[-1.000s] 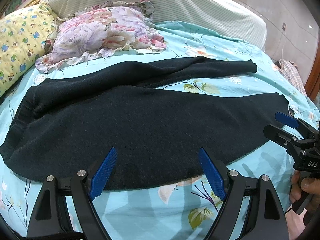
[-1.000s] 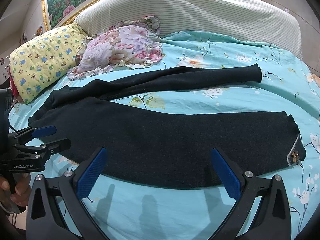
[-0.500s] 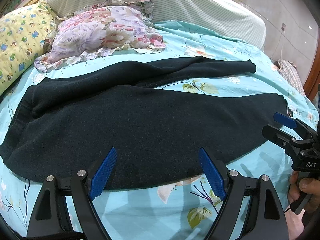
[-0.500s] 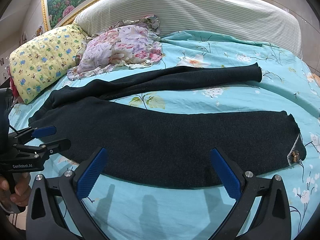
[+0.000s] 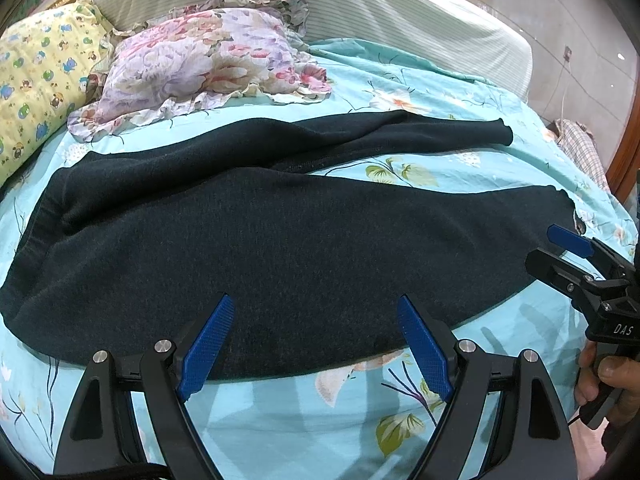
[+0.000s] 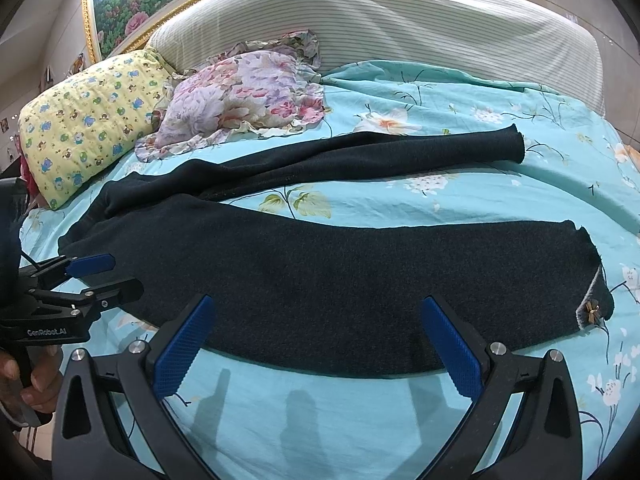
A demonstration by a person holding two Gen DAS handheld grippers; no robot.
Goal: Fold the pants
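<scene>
Pants (image 5: 280,248) lie flat on the turquoise floral bedsheet (image 5: 320,420), legs splayed toward the right; from the left wrist, left gripper (image 5: 316,344) has jaws wide apart over the near edge, nothing clamped. From the right wrist, right gripper (image 6: 316,344) likewise spread over the near leg's lower edge, holding nothing.

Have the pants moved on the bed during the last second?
No. The pants lie where they did: the far leg's cuff keeps its place against the sheet's flowers.
</scene>
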